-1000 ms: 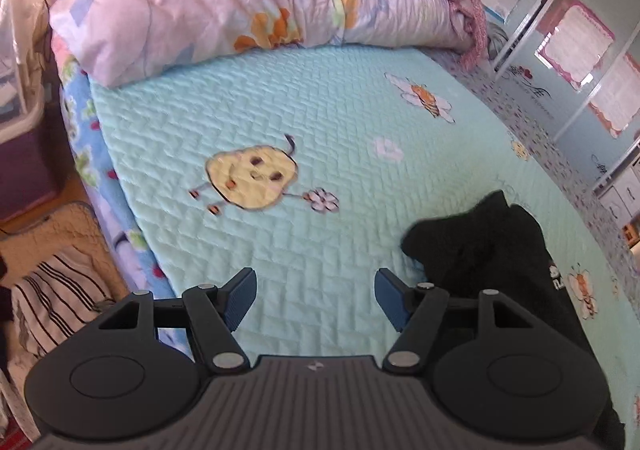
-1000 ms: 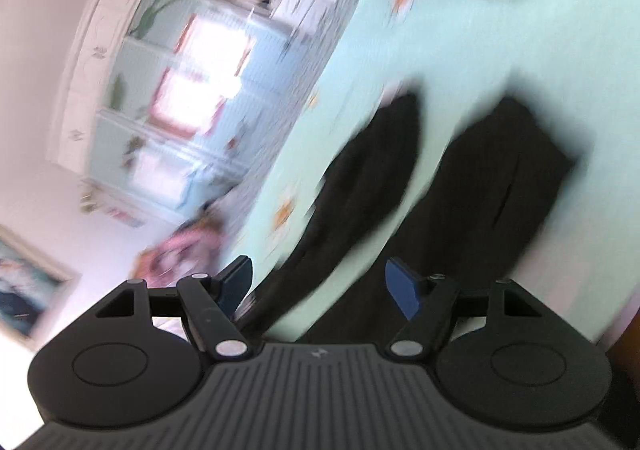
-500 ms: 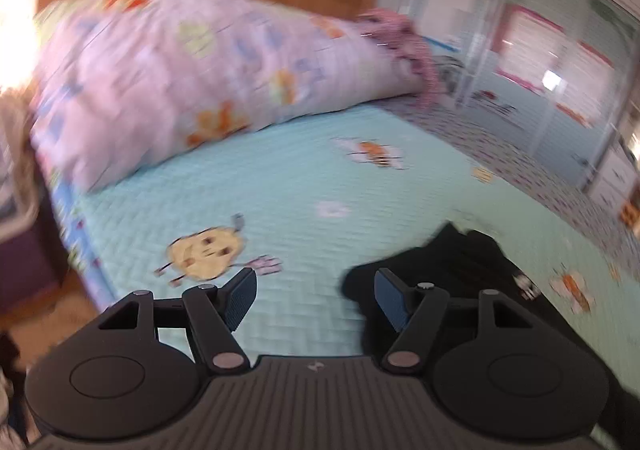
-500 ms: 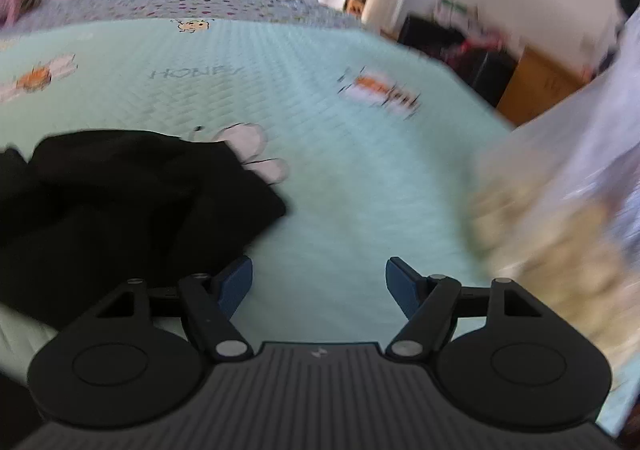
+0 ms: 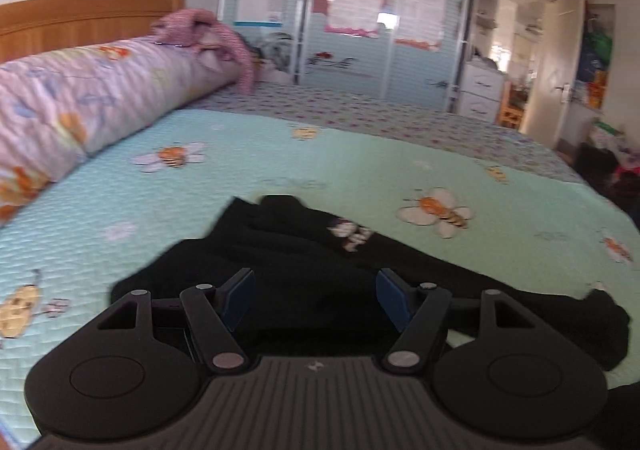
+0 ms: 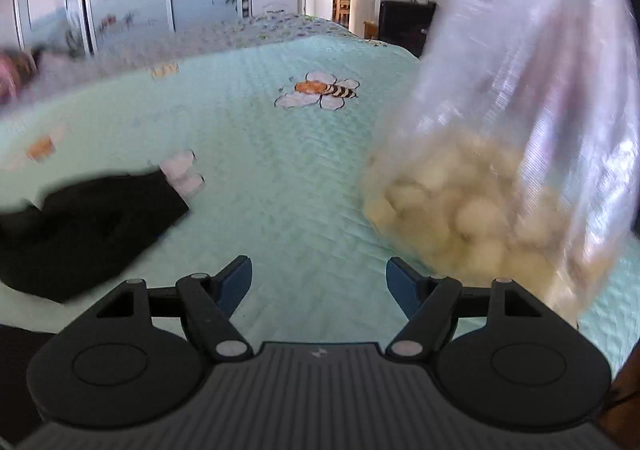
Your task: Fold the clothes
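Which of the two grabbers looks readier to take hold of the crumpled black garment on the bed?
Left, probably. The left gripper hangs open directly over the crumpled black garment. The right gripper, also open, faces bare mint quilted bedspread, the garment off to its left.

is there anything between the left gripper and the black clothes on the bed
Nothing visible. The left gripper is open right over the black garment on the bedspread, with only dark fabric showing between its fingers.

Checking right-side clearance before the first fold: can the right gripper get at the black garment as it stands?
Probably yes. The right gripper is open over bare bedspread, and the black garment lies to its left with nothing between them. The clear bag of pale lumps hangs on the opposite side, away from that path.
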{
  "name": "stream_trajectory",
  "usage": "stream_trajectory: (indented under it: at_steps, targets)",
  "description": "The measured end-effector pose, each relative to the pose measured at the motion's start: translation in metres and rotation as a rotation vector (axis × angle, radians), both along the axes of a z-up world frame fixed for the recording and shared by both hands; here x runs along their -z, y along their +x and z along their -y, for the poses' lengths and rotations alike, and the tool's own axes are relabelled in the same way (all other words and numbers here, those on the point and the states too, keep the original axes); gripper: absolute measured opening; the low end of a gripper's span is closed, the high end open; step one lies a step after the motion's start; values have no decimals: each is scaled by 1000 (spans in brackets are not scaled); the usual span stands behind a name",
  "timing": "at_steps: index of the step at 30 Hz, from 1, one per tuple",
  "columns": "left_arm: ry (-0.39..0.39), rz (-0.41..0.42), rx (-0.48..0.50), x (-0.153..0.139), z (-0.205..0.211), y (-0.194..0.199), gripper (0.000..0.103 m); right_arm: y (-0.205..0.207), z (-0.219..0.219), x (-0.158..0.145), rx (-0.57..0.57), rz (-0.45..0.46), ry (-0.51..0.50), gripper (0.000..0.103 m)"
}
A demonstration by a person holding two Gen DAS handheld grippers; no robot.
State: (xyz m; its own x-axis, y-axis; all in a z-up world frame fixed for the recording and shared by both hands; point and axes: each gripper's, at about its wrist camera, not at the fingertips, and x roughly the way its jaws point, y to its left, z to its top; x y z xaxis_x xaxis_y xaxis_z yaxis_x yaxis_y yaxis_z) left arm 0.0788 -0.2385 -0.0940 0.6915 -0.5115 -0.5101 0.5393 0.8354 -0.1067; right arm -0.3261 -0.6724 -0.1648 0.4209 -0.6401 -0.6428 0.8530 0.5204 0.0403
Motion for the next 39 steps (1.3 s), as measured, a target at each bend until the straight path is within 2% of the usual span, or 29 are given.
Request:
stream_trajectory:
  at_steps: [2, 4, 6, 7, 11, 13, 14, 16, 19, 21, 23, 27, 31, 34, 35, 37, 38, 39]
  targets:
    - [3, -24, 30, 9, 14, -1, 70, -1, 11, -31, -24, -1, 14, 75]
    - [2, -43, 43, 15, 20, 0, 70, 13, 25, -85, -33, 20, -45, 75]
    - [-13, -57, 45, 17, 20, 0, 70, 37, 39, -146, -110, 63, -82, 75]
    - [-20, -62, 40, 18, 18, 0, 70, 55, 45, -186, -161, 73, -105, 75]
    - [-29, -78, 18, 21, 0, 0, 70, 116, 45, -310, -251, 60, -276, 75]
    - [-29, -73, 0, 21, -13, 4, 70, 137, 32, -356, -265, 48, -365, 79]
    - [-29, -69, -11, 21, -19, 7, 70, 146, 28, -366, -271, 46, -398, 85]
    - [-42, -78, -30, 22, -30, 11, 70, 157, 15, -359, -319, 53, -379, 87]
    - [-58, -84, -38, 24, -40, 15, 70, 167, -5, -317, -362, 54, -293, 87]
    - [-68, -92, -32, 24, -44, 16, 70, 180, -20, -293, -384, -11, -258, 85]
    - [-77, -92, -23, 23, -48, 14, 70, 192, -28, -286, -381, -68, -256, 85]
    - [-92, -89, -37, 19, -59, 14, 70, 206, -38, -333, -335, -6, -314, 86]
    - [-106, -89, -64, 16, -71, 16, 70, 208, -64, -332, -374, 120, -232, 86]
    - [-117, -89, -84, 13, -81, 17, 71, 206, -89, -310, -375, 94, -374, 86]
    - [-121, -89, -91, 12, -84, 18, 72, 204, -89, -304, -319, 83, -407, 86]
    - [-128, -89, -105, 10, -90, 19, 72, 197, -97, -300, -187, 133, -387, 87]
    - [-132, -89, -111, 9, -93, 19, 72, 188, -106, -295, -233, 218, -348, 87]
    - [-133, -89, -114, 9, -95, 19, 72, 182, -119, -289, -363, 264, -347, 86]
